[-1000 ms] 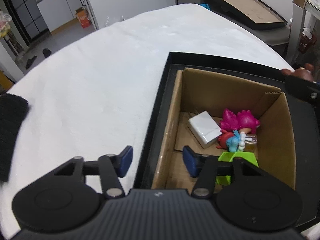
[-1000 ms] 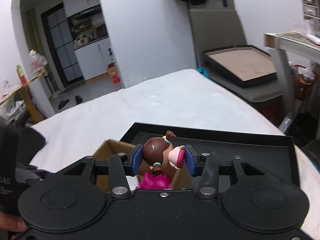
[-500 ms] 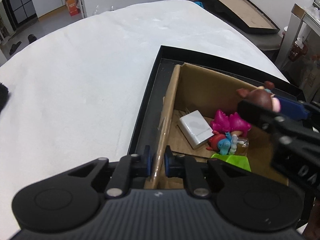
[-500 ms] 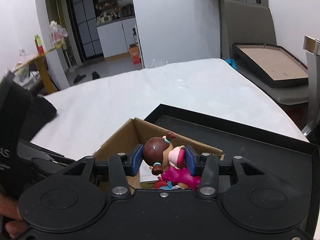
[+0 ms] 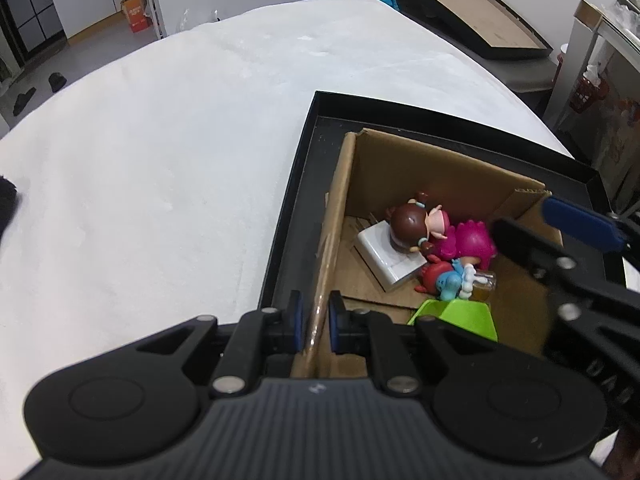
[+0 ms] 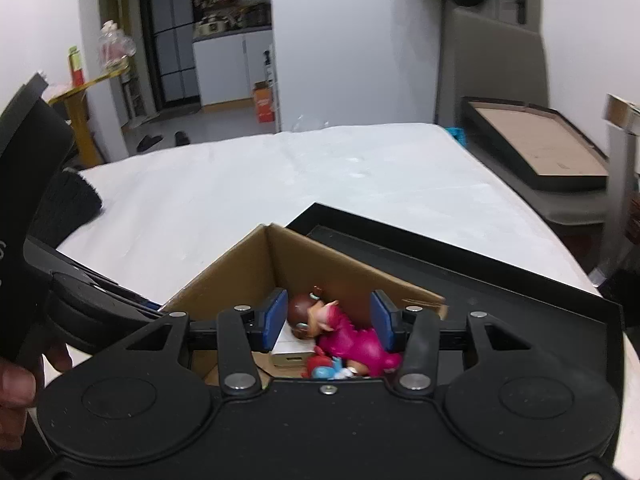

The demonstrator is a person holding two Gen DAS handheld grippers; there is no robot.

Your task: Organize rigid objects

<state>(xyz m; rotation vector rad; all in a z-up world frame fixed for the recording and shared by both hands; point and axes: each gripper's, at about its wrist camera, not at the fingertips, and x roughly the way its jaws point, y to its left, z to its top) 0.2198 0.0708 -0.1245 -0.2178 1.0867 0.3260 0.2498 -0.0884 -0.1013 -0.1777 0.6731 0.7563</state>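
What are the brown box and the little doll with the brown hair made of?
The box looks like plain corrugated cardboard: matt brown walls and a fluted cut edge at one corner. The doll seems to be hard moulded plastic, since its brown hair is smooth and catches a shine, though vinyl cannot be ruled out.

doll (image 5: 414, 227) dropped in box (image 5: 440, 168); left hand-held gripper (image 5: 316, 322) clamped

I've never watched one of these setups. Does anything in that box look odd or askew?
Yes: the doll lies tipped over on the white box atop jumbled toys, and the cardboard box has a bent, torn corner.
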